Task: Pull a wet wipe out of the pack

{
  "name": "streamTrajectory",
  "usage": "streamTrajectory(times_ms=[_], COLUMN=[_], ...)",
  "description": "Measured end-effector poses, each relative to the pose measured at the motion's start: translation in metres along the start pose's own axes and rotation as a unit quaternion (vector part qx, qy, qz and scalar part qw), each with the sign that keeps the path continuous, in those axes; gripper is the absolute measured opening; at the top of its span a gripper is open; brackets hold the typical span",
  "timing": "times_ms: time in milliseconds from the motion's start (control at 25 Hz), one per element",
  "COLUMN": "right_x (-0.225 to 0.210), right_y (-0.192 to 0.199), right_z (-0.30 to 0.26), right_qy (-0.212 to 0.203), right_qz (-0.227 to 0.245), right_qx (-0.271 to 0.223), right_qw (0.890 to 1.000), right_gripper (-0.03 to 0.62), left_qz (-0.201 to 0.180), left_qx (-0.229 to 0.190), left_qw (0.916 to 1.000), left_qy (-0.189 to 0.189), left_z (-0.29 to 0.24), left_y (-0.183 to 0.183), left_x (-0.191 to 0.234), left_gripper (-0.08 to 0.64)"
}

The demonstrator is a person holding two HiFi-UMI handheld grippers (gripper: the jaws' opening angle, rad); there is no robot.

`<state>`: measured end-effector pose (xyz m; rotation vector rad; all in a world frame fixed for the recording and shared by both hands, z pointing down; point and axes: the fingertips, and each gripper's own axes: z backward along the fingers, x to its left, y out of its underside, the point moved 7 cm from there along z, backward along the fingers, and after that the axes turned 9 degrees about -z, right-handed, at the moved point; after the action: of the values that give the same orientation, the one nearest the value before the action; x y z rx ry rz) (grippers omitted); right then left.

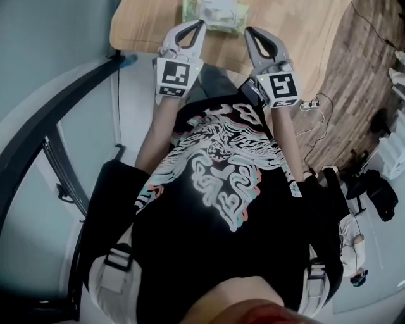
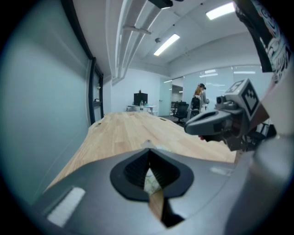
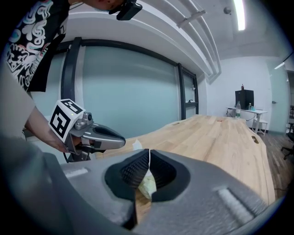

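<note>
The wet wipe pack (image 1: 214,14), pale green and white, lies on the wooden table (image 1: 297,38) near its front edge. My left gripper (image 1: 200,23) hovers at the pack's near left side and is shut with nothing in it. Level with it, my right gripper (image 1: 249,30) is shut and empty at the near right corner. In the left gripper view the jaws (image 2: 148,152) meet, and a sliver of the pack (image 2: 151,182) shows below them. In the right gripper view the shut jaws (image 3: 149,152) frame the pack (image 3: 147,186), and a white wipe tip (image 3: 136,145) sticks up.
A glass wall with dark frames (image 3: 138,92) runs along the table's left side. Far down the table stand a monitor (image 2: 140,98), office chairs (image 2: 182,110) and a person (image 2: 200,97). A cable (image 1: 319,120) lies on the floor to the right.
</note>
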<state>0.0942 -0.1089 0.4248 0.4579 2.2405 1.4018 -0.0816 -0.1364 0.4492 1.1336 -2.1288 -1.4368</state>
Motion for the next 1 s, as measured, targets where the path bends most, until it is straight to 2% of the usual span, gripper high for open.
streamTrajectory(times_ms=[160, 360, 480, 760, 800, 1000], right_x=[-0.002, -0.012, -0.017, -0.013, -0.011, -0.005], right_y=[0.002, 0.01, 0.015, 0.022, 0.023, 0.024], right_z=[-0.01, -0.02, -0.026, -0.04, -0.042, -0.051], right_qy=[-0.004, -0.004, -0.001, -0.027, -0.032, -0.048], right_qz=[0.005, -0.025, -0.023, -0.015, -0.015, -0.007], right_qx=[0.009, 0.021, 0.029, 0.049, 0.052, 0.059], right_qw=[1.0, 0.999, 0.999, 0.998, 0.998, 0.997], right_gripper=[0.008, 0.038, 0.04, 0.043, 0.068, 0.073], left_qz=[-0.001, 0.0, 0.001, 0.007, 0.007, 0.004], left_qx=[0.003, 0.006, 0.01, 0.017, 0.019, 0.03], left_qw=[1.0, 0.9999, 0.9998, 0.9996, 0.9996, 0.9995], left_qy=[0.004, 0.01, 0.015, 0.021, 0.02, 0.011], left_z=[-0.001, -0.008, -0.012, -0.018, -0.019, -0.019], left_y=[0.003, 0.01, 0.015, 0.024, 0.025, 0.027], left_x=[0.004, 0.004, 0.004, 0.006, 0.007, 0.01], left_gripper=[-0.008, -0.008, -0.008, -0.008, -0.008, -0.008])
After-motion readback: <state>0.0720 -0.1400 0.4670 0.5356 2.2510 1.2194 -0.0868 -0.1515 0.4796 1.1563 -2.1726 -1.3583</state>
